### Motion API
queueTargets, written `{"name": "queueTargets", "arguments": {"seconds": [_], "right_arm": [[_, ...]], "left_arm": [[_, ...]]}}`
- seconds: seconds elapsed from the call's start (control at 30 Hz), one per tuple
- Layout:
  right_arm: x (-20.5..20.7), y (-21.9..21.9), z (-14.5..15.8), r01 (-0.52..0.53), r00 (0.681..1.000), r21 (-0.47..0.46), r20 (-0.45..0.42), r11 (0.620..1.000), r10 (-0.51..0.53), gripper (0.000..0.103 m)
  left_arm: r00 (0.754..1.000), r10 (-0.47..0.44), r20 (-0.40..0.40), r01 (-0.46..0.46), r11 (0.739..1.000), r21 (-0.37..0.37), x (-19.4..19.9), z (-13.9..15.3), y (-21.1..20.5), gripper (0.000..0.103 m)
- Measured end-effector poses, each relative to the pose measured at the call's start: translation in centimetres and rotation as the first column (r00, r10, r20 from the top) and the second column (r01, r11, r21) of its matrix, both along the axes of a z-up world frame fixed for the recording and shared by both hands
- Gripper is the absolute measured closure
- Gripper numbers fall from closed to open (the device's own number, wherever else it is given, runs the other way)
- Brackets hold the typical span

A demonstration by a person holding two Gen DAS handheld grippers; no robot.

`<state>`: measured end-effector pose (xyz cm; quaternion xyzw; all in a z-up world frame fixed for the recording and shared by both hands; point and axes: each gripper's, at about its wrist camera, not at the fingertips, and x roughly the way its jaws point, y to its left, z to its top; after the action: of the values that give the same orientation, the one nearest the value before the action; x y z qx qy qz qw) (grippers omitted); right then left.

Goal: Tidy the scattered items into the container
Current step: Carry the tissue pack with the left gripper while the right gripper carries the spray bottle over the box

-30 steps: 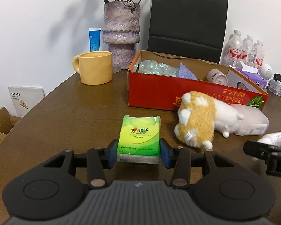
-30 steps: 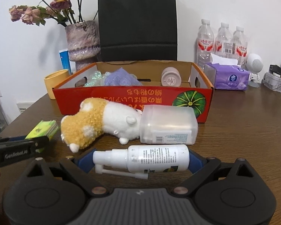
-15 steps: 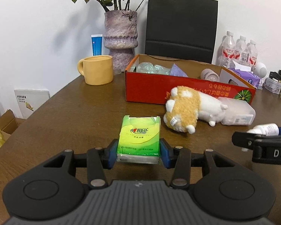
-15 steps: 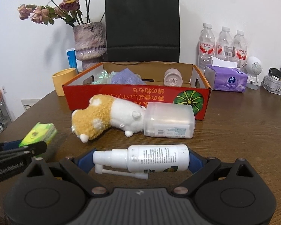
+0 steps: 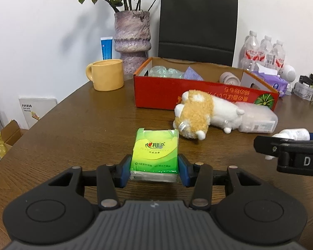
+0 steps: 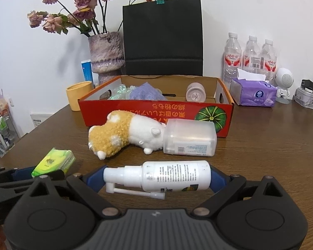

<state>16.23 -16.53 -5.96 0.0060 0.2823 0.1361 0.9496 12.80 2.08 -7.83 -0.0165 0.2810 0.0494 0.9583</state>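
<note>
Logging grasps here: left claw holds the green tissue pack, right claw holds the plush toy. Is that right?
Not quite. The left claw does hold the green tissue pack, but the right claw holds the white spray bottle; the plush toy lies on the table, as the right wrist view shows.

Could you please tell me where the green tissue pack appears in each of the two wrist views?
Left wrist: green tissue pack at lower centre, clamped in the left gripper.
Right wrist: the pack at lower left, beside the right gripper.
Shared landmark: the plush toy before the red box.
</note>
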Motion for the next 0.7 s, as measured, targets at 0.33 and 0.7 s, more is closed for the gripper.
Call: {"name": "queueTargets", "arguments": {"seconds": [0.33,0.7], "right_arm": [[-0.3,-0.7,0.6,0.0,1.0,0.017,0.012,1.0,0.0,0.006],[0.4,-0.8,1.7,-0.016,1.0,0.027,0.02,1.0,0.016,0.006]], "left_arm": [[1.0,0.002,0.01,-0.002,1.0,0.005,-0.1,0.9,-0.5,0.056],[1.0,0.009,0.026,-0.009,1.0,0.0,0.7,2.3,-0.5,0.056]]}}
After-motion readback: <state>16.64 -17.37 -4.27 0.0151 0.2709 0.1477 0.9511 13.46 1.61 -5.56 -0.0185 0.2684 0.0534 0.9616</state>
